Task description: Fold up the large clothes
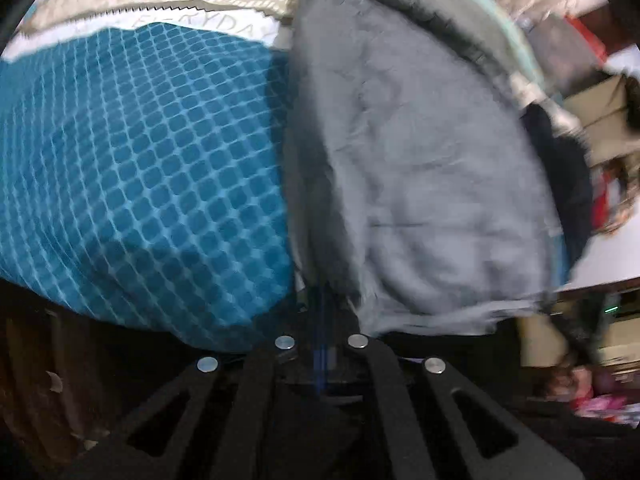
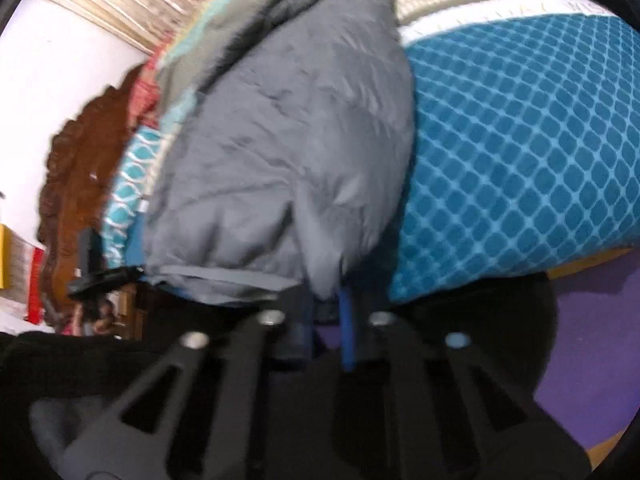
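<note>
Right at our lenses both claws are clamped on the near hem of the grey jacket (image 1: 420,168), left claw (image 1: 322,320) and right claw (image 2: 326,300), its length running straight away from us over the blue bed cover (image 1: 132,168).

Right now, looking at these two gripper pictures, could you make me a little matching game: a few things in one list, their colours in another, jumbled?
Things:
1. garment
2. bed cover
3. floor
4. carved headboard

Colours:
A. purple
B. brown
C. grey
D. teal with a pale grid

Pairs: 1-C, 2-D, 3-A, 4-B.

Both the left gripper and right gripper pinch the garment's near edge.
</note>
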